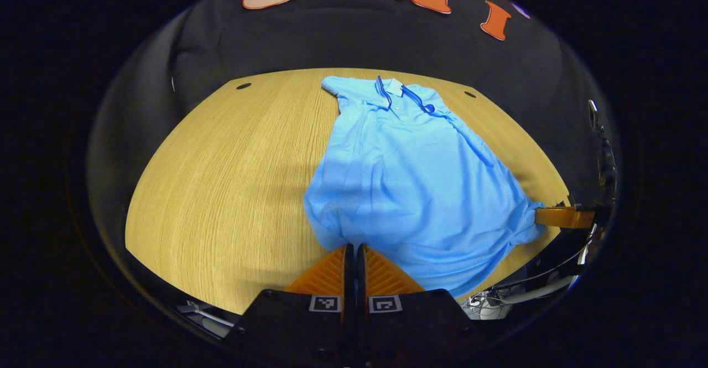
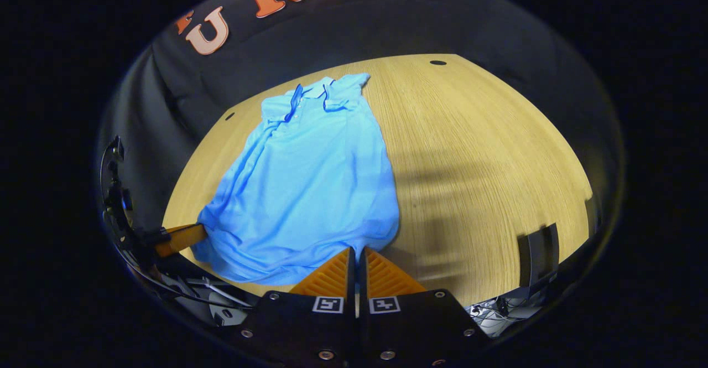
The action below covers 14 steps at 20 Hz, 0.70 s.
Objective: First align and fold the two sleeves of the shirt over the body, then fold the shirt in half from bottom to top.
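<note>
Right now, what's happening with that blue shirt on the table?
A person is folding a light blue polo shirt on a wooden table, using a gripper in each hand. The left gripper and the right gripper are each pinched shut on a bottom corner of the shirt. The sleeves look already folded in, so the bottom-to-top fold seems next.

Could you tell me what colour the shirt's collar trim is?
Dark blue trim on a light blue shirt, clearest in the left gripper view.

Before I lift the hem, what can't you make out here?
- Left gripper: fingertips shut at the shirt hem; the cloth between them is hidden by the fingers.
- Right gripper: same, in its own view.
- Sleeves: tucked or under the body, can't tell.
- Table near edge: cut off by the grippers' bodies.
</note>
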Each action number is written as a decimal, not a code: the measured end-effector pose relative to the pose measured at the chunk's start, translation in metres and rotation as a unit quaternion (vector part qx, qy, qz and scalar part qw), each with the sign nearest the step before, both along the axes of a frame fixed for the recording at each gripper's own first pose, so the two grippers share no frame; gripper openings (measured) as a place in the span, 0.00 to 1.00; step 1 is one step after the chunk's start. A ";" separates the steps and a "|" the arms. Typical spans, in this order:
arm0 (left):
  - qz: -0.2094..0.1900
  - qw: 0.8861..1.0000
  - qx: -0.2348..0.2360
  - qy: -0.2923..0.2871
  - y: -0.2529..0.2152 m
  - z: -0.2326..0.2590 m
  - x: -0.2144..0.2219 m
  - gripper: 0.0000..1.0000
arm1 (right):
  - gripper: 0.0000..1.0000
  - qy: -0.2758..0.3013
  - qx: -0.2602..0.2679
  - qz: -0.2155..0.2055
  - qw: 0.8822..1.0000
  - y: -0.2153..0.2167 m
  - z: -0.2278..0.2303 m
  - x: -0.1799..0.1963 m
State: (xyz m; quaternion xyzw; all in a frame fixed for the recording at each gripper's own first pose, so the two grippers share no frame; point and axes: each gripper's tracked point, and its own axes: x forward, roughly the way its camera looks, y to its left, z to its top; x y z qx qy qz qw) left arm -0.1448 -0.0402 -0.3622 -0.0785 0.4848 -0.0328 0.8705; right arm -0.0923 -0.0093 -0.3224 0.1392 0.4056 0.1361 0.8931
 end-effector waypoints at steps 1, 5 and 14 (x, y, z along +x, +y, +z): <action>0.001 1.000 -0.006 -0.009 0.000 0.009 0.009 0.04 | 0.03 -0.004 0.012 -0.009 1.000 0.002 0.010 0.008; 0.004 0.999 -0.025 -0.042 0.002 0.039 0.051 0.04 | 0.03 -0.024 0.027 -0.029 0.999 -0.002 0.041 0.038; -0.020 0.996 -0.031 -0.076 0.021 0.067 0.131 0.04 | 0.03 -0.054 0.015 -0.047 0.997 -0.003 0.081 0.104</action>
